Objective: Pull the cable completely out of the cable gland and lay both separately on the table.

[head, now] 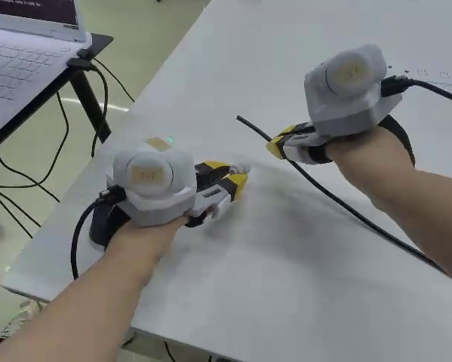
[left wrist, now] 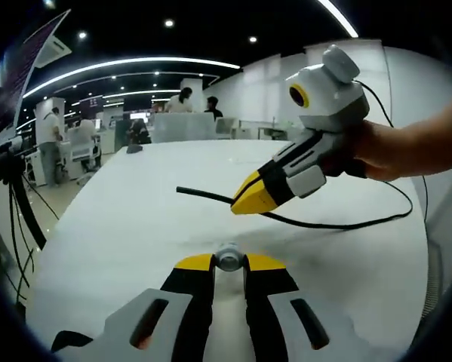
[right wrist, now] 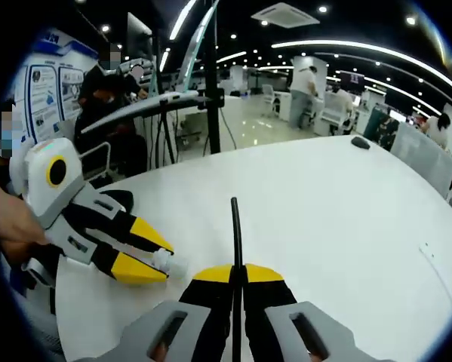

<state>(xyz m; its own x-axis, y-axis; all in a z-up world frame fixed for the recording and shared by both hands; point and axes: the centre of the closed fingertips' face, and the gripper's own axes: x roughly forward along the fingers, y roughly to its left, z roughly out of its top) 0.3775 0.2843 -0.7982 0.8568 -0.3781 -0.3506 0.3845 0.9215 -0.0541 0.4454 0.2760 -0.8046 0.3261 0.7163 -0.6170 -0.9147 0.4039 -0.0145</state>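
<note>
1. The left gripper (head: 229, 177) had its jaws pressed onto the cable gland (left wrist: 228, 257), a small pale fitting pinched between the yellow tips.
2. The right gripper (right wrist: 235, 270) was pinched on the black cable (right wrist: 234, 226). A short bare end stood out past the jaws, and the rest trailed back across the white table (head: 286, 264).
3. The free end of the cable carried no fitting. The gland sat apart from it in the other gripper, with open tabletop between the two in the head view.
4. Judgement: the pull-out appeared complete.
5. Outstanding: neither item had been released. The gland was held low over the table, but contact with the surface could not be confirmed. Both items remained to be laid down separately.
</note>
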